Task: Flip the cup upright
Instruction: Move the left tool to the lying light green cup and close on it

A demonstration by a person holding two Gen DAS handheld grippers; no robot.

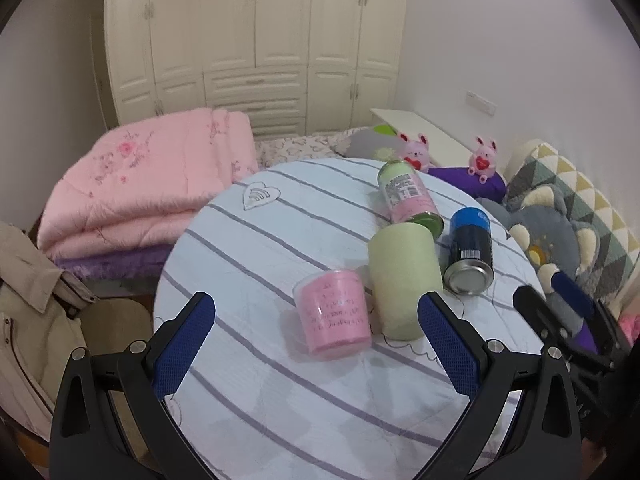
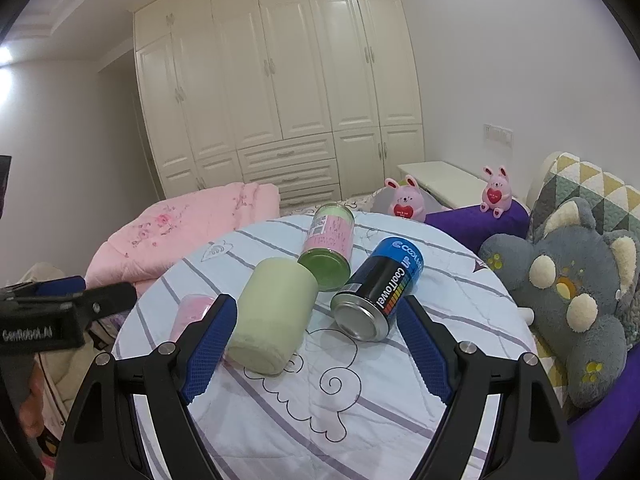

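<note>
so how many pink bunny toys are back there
2. One pink plush bunny sits just past the round table's far edge; the second pink plush bunny sits farther right on the purple cushion. Others may be hidden.

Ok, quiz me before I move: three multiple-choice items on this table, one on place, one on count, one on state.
1. Where does the pale green cup lie?
A. Between the pink cup and the blue can
B. On the pink quilt
C. Beside the grey plush

2. How many containers lie on the table?
A. Two
B. Four
C. Six

3. The left gripper is:
A. Shut on a cup
B. Open, holding nothing
C. Out of view

Answers: 1 A, it lies between them; 2 B, two cups, the blue can and the labelled jar; 3 B, fingers spread apart.
</note>
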